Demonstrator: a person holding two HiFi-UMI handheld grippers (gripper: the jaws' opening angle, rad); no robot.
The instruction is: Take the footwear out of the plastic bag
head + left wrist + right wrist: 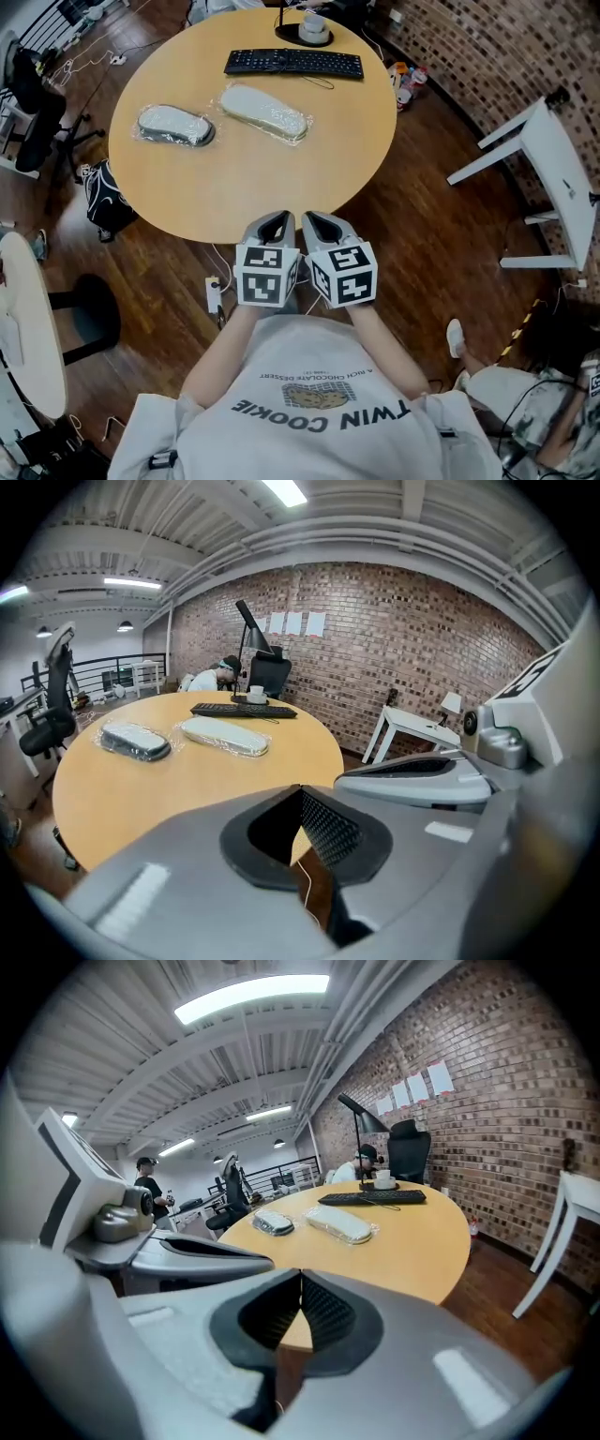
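Bagged footwear [263,112] on table [244,178], standing person [150,1190] only in right gripper view

The round desk [244,187] has a smooth, pale wood-look top with a soft sheen. Glossy, crinkled clear plastic film wraps the grey shoe [175,125] and the pale shoe [264,112]. The floor [422,234] is dark polished wood. The left gripper [273,225] and right gripper [323,225] are matt grey plastic.
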